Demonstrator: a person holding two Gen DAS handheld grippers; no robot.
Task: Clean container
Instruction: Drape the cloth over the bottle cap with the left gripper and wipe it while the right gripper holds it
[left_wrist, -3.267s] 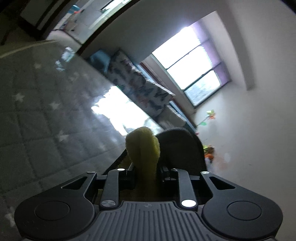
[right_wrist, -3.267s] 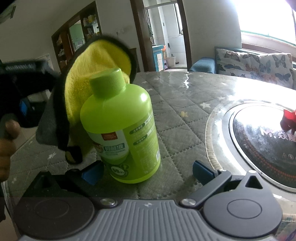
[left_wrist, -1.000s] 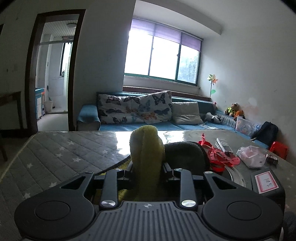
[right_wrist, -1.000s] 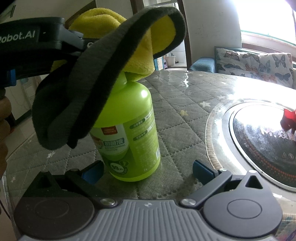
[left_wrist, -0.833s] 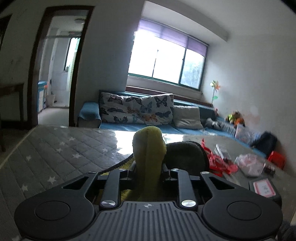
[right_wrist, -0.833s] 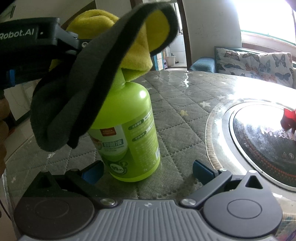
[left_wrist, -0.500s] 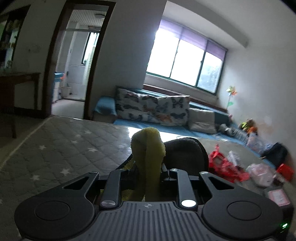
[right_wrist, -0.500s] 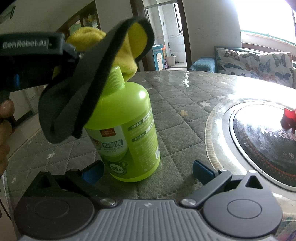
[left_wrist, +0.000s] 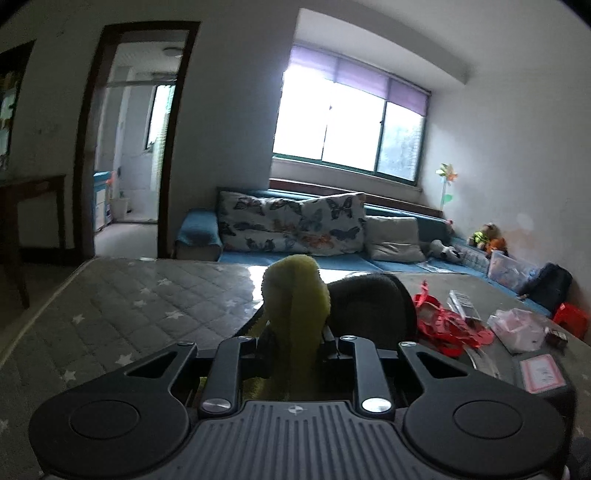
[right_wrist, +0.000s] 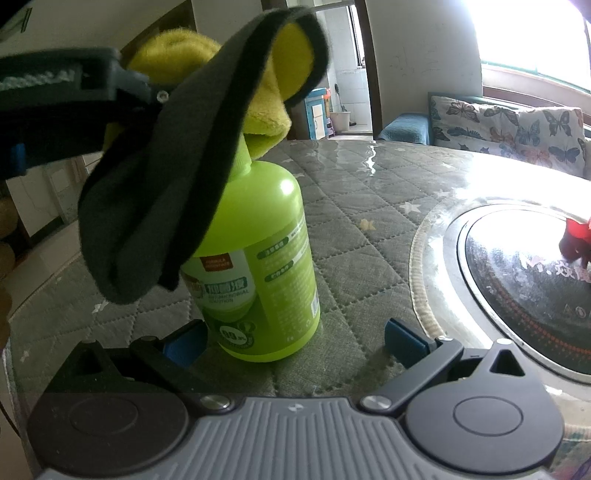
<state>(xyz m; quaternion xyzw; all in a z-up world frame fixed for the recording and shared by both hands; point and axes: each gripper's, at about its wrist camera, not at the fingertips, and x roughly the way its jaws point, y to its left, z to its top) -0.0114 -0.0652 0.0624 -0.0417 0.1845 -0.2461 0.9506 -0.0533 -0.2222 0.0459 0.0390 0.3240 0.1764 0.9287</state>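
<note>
Two fingers on each of my hand-held grippers frame this scene. Largest is the desk (right_wrist: 369, 192), round and covered in a grey quilted cloth with stars under a glossy sheet, with a dark glass turntable (right_wrist: 517, 266) set into it on my right. On the cloth stands the container, a bright green plastic bottle (right_wrist: 266, 266) with a printed label, upright, and just in front of my right gripper (right_wrist: 295, 341). That gripper's blue-tipped fingers are spread wide on either side of the bottle's base, the left tip just beside it, the right one apart, gripping nothing; I judge they wait there to steady it. My left gripper (left_wrist: 295, 334) has its fingers pressed narrowly together on a folded cloth (right_wrist: 207, 147), yellow on one face and dark grey on the other. It hangs over the bottle's top and hides the cap, seemingly touching it, placed as if for wiping there.
</note>
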